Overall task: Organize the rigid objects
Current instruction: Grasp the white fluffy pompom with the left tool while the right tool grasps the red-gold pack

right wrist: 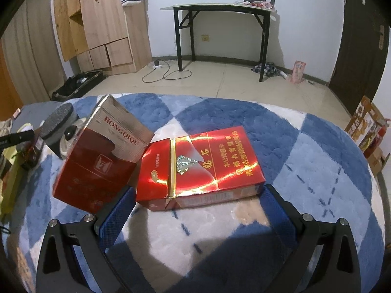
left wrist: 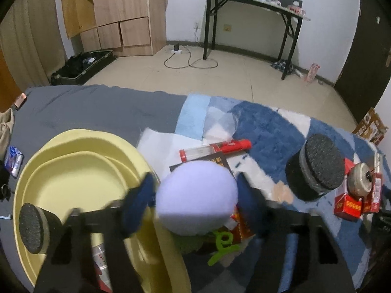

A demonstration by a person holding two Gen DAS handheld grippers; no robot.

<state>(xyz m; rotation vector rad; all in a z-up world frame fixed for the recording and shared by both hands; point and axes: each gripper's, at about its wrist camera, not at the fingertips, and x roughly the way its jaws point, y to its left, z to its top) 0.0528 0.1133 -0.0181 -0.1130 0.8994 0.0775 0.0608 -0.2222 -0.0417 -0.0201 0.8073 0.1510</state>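
The pale purple round soft-looking ball point(left wrist: 196, 196) sits low in the middle of the left wrist picture, right between the two blue pads of my left tongs point(left wrist: 195, 202). One pad is just to its left and one just to its right. The picture is blurry there, so I cannot tell if the pads press on it yet. The tongs are about half spread. The ball rests on a heap of small things: a bright green plastic clip point(left wrist: 221, 245) pokes out below it, and a clear tube with red ends point(left wrist: 215, 149) lies just above it. The big pale yellow plastic bowl point(left wrist: 73, 183) is close by on the left side of the frame. I think the ball should go there next, so the move is a short swing to the left.

In the right wrist picture, a shiny red flat cardboard pack with gold writing point(right wrist: 200, 168) lies in the middle, on the blue and white fuzzy blanket point(right wrist: 305, 151). Its long side runs left to right across the frame. My right tongs point(right wrist: 198, 210) are spread wide and empty, with a blue pad near each bottom corner of the pack. The pack lies straight ahead, just above the pads. A dark red and silver cardboard pack point(right wrist: 97, 158) leans tilted to its left, touching it. I would push the right tongs forward to reach the flat pack.
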